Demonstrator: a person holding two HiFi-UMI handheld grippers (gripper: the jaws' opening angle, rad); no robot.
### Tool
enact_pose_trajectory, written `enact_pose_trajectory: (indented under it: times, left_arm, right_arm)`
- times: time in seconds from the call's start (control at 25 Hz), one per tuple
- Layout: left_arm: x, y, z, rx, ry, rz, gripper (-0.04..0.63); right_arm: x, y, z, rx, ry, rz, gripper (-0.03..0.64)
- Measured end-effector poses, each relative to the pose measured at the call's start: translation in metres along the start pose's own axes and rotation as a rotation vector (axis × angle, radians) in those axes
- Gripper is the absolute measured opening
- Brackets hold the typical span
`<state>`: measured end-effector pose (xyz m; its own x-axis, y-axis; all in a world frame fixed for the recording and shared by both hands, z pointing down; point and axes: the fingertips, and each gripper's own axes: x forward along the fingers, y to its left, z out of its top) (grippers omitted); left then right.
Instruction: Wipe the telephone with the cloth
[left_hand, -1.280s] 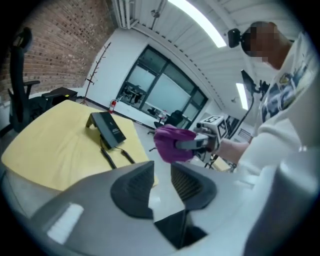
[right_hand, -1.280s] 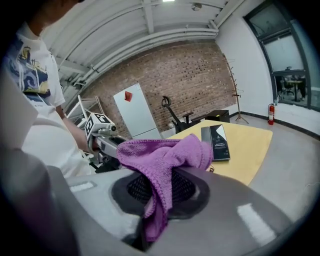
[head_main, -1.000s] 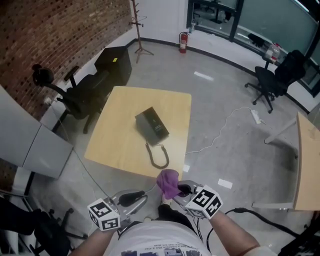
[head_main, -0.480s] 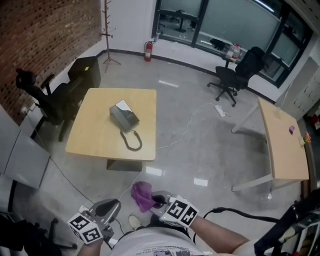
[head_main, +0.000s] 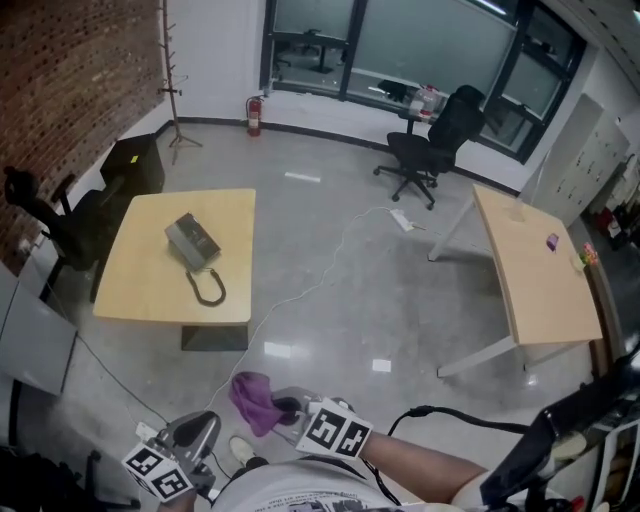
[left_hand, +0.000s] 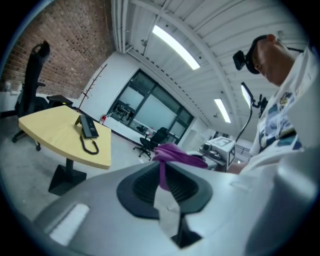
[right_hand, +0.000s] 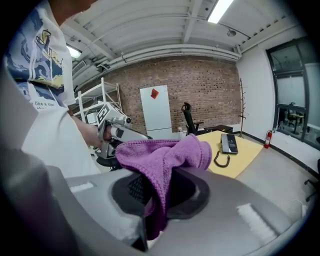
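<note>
Here, both arms low and near, right gripper (head_main: 283, 407) clamped on the cloth (head_main: 252, 398), left gripper (head_main: 200, 428) beside it, empty jaws just closing to a slit, telephone (head_main: 192, 240) far left.

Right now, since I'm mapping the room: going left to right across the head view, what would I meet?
Dark grey desk telephone, small red fire extinguisher, black wheeled office chair, long light wooden table.

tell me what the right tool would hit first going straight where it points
Probably the left tool, whose empty jaws have just been closing, partly behind the held cloth; depth is unclear. The telephone lies off right.
</note>
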<state>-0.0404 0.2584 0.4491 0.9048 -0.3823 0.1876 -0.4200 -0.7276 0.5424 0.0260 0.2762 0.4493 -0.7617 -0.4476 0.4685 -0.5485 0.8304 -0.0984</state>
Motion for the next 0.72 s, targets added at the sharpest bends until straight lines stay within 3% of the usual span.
enact_pose_trajectory:
  times: [0.2,0.72]
  left_arm:
    - [0.034,-0.047,-0.01,0.041,0.013,-0.053,0.037]
    - [0.039,-0.088,-0.045,0.028,0.0,-0.018,0.037]
  right_arm:
    - [-0.039,0.001,-0.024,0.012,-0.007,-0.007,0.043]
    - [-0.069,0.027,-0.055,-0.004,-0.021,0.043,0.043]
